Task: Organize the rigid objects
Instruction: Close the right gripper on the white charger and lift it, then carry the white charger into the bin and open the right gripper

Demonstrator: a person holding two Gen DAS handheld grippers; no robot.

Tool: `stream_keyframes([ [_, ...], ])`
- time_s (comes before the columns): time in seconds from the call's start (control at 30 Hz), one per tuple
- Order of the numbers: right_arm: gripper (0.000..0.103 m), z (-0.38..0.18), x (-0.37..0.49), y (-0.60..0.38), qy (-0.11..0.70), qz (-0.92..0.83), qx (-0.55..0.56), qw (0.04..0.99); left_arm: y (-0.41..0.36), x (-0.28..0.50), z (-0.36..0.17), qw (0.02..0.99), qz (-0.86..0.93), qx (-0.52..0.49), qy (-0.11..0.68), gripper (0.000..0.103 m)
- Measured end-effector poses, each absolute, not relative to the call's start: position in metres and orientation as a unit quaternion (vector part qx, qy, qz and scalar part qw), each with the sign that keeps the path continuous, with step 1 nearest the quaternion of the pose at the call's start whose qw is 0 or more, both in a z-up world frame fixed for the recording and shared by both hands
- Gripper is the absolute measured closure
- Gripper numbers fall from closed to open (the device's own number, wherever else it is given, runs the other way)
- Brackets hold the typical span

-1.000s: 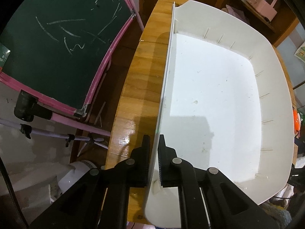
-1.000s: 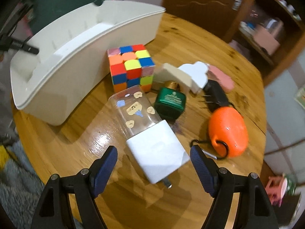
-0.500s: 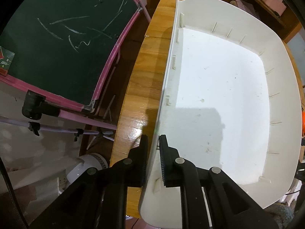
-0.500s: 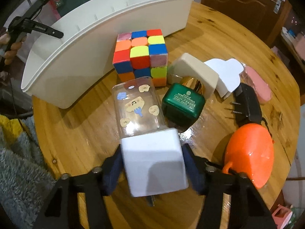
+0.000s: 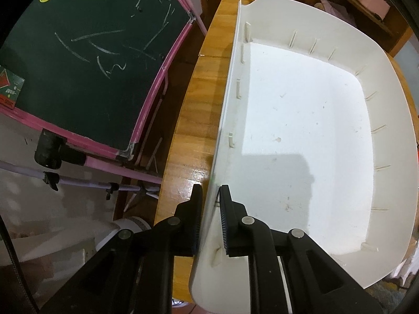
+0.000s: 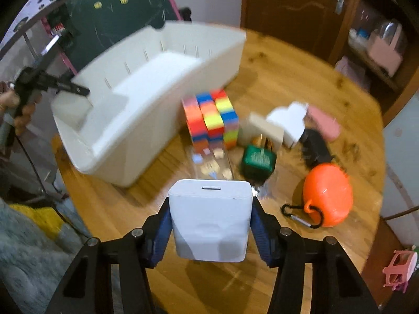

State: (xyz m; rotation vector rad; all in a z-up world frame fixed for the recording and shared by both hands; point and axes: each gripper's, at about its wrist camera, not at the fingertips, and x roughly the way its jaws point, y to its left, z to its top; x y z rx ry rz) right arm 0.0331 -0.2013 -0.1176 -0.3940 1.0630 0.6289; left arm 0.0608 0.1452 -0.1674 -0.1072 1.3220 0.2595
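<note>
I note table (image 6: 288, 83): varnished wood, glossy. Bin (image 5: 301, 136): matt white plastic, scuffed floor. Charger block (image 6: 210, 219): smooth white plastic. Orange case (image 6: 328, 193): smooth, slight sheen.

Round wooden table (image 6: 301, 83), green chalkboard (image 5: 86, 60), brown door (image 6: 290, 2) behind

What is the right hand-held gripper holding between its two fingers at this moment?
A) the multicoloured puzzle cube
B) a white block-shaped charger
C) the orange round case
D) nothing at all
B: the right hand-held gripper has its blue pads against both sides of the white charger, while the puzzle cube and the orange case lie on the wooden table.
</note>
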Motion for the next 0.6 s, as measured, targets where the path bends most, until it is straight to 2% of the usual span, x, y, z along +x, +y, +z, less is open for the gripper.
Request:
stream_keyframes([
  [0.33,0.047,-0.049,0.013,-0.149,0.444,0.284,-0.171,0.833,0.152,0.059,-0.167,0.791,0.113,-0.07,0.598,0.089],
  [0.6,0.047,-0.019,0.018,-0.11,0.411,0.304,-0.145,0.847,0.157,0.058,-0.168,0.792,0.112,-0.088,0.594,0.09],
])
